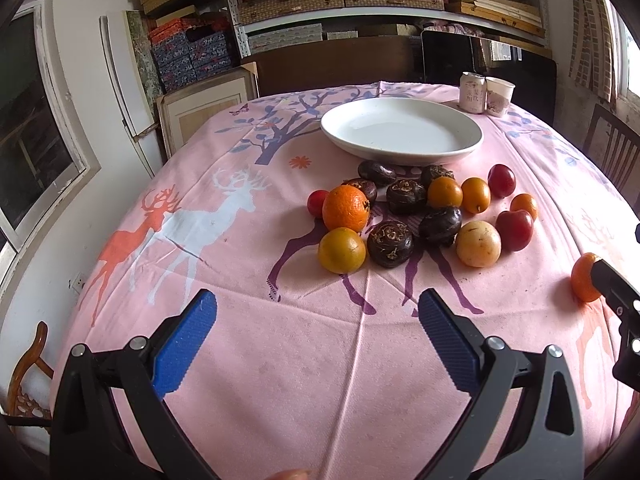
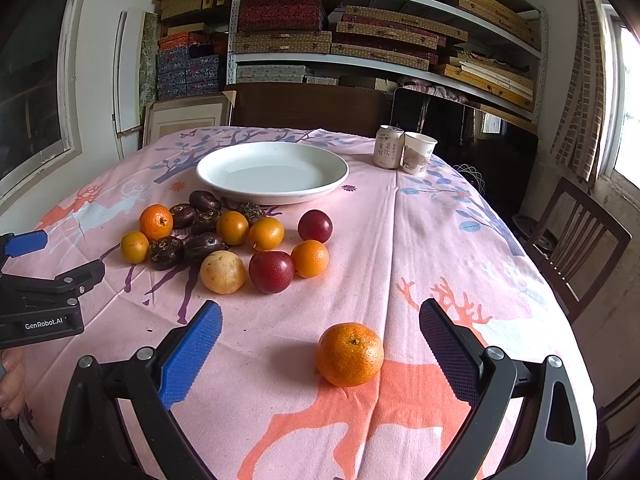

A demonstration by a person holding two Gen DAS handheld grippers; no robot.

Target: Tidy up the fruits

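We are holding our left claw (image 1: 318, 328) with its fingers spread wide over the pink-clothed worktop (image 1: 280, 360), gripping nothing. Ahead of it, the fruit cluster (image 1: 420, 216) is lying just in front of the white plate (image 1: 400, 130). Further right, we are hovering our right claw (image 2: 320, 340) spread apart around a lone tangerine (image 2: 350, 354), which is sitting on the cloth between the fingers, untouched.

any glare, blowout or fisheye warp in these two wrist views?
Left wrist: strong barrel warp, table edge bows, corners vignetted; soft sheen inside the white plate. Right wrist: window at right blown out; lone mandarin sharp, with a soft shadow to its left.
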